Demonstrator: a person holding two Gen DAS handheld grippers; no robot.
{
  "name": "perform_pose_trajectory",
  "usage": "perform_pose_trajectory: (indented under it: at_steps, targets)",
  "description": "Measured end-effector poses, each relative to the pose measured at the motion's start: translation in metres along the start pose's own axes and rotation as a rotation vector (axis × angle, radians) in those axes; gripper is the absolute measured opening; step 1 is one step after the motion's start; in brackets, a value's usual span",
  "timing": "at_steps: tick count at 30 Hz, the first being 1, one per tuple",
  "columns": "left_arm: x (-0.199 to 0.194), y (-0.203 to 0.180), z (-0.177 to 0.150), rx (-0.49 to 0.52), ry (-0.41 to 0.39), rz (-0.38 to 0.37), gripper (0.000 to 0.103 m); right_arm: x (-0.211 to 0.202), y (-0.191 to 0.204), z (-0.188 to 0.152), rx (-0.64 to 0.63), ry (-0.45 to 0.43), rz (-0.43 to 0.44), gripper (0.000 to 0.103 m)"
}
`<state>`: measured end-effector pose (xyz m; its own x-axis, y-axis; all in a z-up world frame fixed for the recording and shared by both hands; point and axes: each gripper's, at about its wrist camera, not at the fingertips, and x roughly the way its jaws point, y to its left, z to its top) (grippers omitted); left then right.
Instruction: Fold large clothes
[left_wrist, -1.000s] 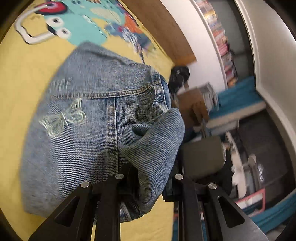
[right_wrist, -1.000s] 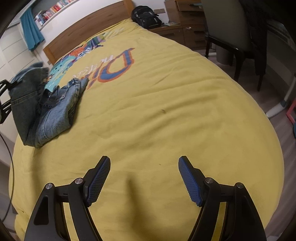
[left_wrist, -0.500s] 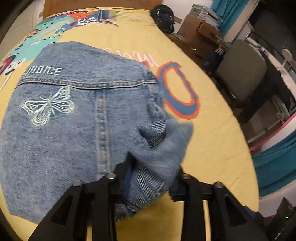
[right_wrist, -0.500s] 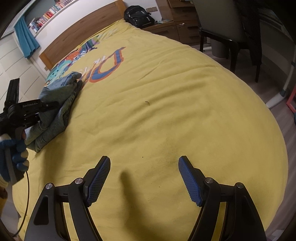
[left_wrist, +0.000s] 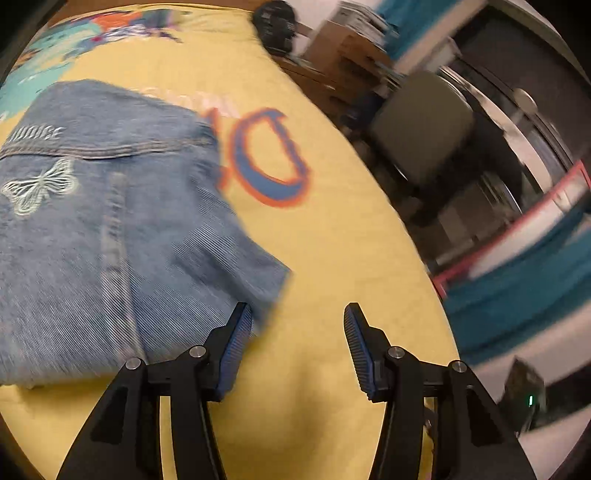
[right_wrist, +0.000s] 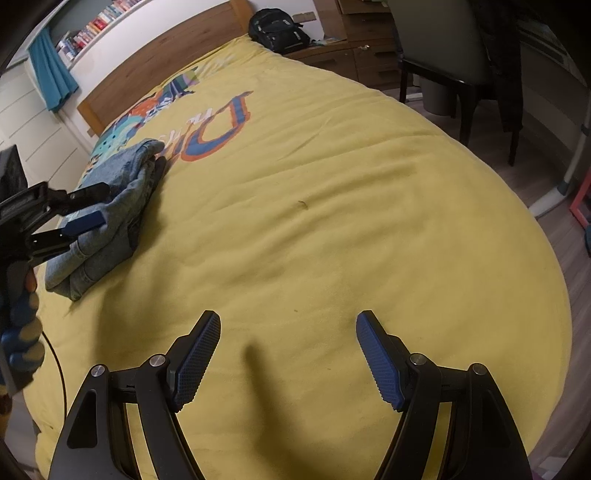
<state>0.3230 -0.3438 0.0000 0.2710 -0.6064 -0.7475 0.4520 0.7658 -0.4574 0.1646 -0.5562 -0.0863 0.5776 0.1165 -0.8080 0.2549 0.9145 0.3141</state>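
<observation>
A folded blue denim jacket (left_wrist: 110, 229) with a pale embroidered butterfly lies on the yellow bedspread (left_wrist: 325, 206). My left gripper (left_wrist: 297, 317) hovers at the jacket's near right corner, its jaws opening, with only yellow cover between the blue pads; the denim edge lies just beyond the left pad. In the right wrist view the same jacket (right_wrist: 110, 214) sits at the far left of the bed, with the left gripper (right_wrist: 94, 206) over it, held by a gloved hand. My right gripper (right_wrist: 288, 325) stands open above bare bedspread (right_wrist: 332, 206), far from the jacket.
A wooden headboard (right_wrist: 155, 70) runs along the back. A black backpack (right_wrist: 279, 27), wooden drawers (right_wrist: 354, 55) and a grey chair (right_wrist: 443, 40) stand beyond the bed's far right side. The bed's edge drops to wood floor on the right.
The left gripper let go of the denim fold it was pinching; the jacket now lies flat on the bed. Its view swung right. The right gripper stayed still and open.
</observation>
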Motion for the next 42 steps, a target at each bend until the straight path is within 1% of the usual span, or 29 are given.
perform_pose_trajectory:
  at_steps: [3, 5, 7, 10, 13, 14, 17, 19, 22, 25, 26, 27, 28, 29, 30, 32, 34, 36, 37, 40, 42]
  targets:
    - [-0.011, -0.012, -0.008, 0.062, 0.009, -0.014, 0.045, -0.005, 0.015, 0.006, -0.043, -0.005, 0.0, 0.077]
    - [-0.027, -0.008, -0.011, 0.091, -0.007, -0.007, 0.045, -0.007, 0.03, 0.012, -0.076, -0.011, 0.011, 0.077]
    - [-0.047, 0.004, -0.012, 0.102, -0.029, 0.018, 0.045, -0.007, 0.045, 0.019, -0.104, -0.017, 0.029, 0.077]
    - [-0.077, 0.032, -0.011, 0.097, -0.073, 0.062, 0.045, -0.004, 0.082, 0.033, -0.167, -0.03, 0.083, 0.077]
    - [-0.102, 0.065, -0.007, 0.088, -0.099, 0.123, 0.045, 0.003, 0.132, 0.05, -0.246, -0.046, 0.16, 0.077]
    - [-0.11, 0.078, -0.006, 0.082, -0.107, 0.141, 0.045, 0.008, 0.154, 0.058, -0.277, -0.049, 0.194, 0.077]
    - [-0.121, 0.1, 0.001, 0.073, -0.124, 0.167, 0.045, 0.022, 0.203, 0.071, -0.354, -0.055, 0.256, 0.077]
    - [-0.12, 0.108, 0.004, 0.076, -0.128, 0.176, 0.045, 0.034, 0.23, 0.077, -0.396, -0.05, 0.295, 0.077]
    - [-0.114, 0.118, 0.003, 0.069, -0.111, 0.154, 0.045, 0.064, 0.254, 0.088, -0.4, -0.016, 0.342, 0.077]
    - [-0.102, 0.129, -0.007, 0.057, -0.058, 0.124, 0.045, 0.095, 0.253, 0.092, -0.365, 0.031, 0.348, 0.076]
    - [-0.094, 0.132, -0.013, 0.057, -0.04, 0.115, 0.045, 0.106, 0.246, 0.094, -0.338, 0.045, 0.335, 0.073]
    - [-0.089, 0.133, -0.018, 0.061, -0.028, 0.112, 0.045, 0.116, 0.236, 0.095, -0.303, 0.065, 0.341, 0.07]
    - [-0.084, 0.132, -0.025, 0.071, -0.021, 0.113, 0.045, 0.124, 0.229, 0.094, -0.272, 0.08, 0.342, 0.064]
    - [-0.084, 0.132, -0.027, 0.078, -0.023, 0.113, 0.045, 0.125, 0.223, 0.093, -0.263, 0.089, 0.344, 0.061]
    - [-0.085, 0.13, -0.029, 0.087, -0.027, 0.108, 0.046, 0.127, 0.22, 0.093, -0.267, 0.097, 0.345, 0.06]
    - [-0.092, 0.129, -0.027, 0.08, -0.026, 0.086, 0.047, 0.122, 0.217, 0.089, -0.291, 0.095, 0.338, 0.06]
    - [-0.101, 0.13, -0.024, 0.076, -0.036, 0.081, 0.047, 0.114, 0.216, 0.089, -0.298, 0.083, 0.327, 0.061]
    - [-0.111, 0.131, -0.021, 0.086, -0.059, 0.114, 0.051, 0.106, 0.214, 0.094, -0.312, 0.061, 0.288, 0.062]
    - [-0.115, 0.133, -0.019, 0.085, -0.071, 0.135, 0.055, 0.104, 0.213, 0.098, -0.315, 0.058, 0.275, 0.062]
    - [-0.124, 0.148, -0.011, 0.038, -0.103, 0.174, 0.061, 0.105, 0.212, 0.106, -0.319, 0.047, 0.248, 0.062]
    - [-0.124, 0.161, -0.005, 0.001, -0.107, 0.195, 0.065, 0.108, 0.212, 0.112, -0.307, 0.044, 0.243, 0.063]
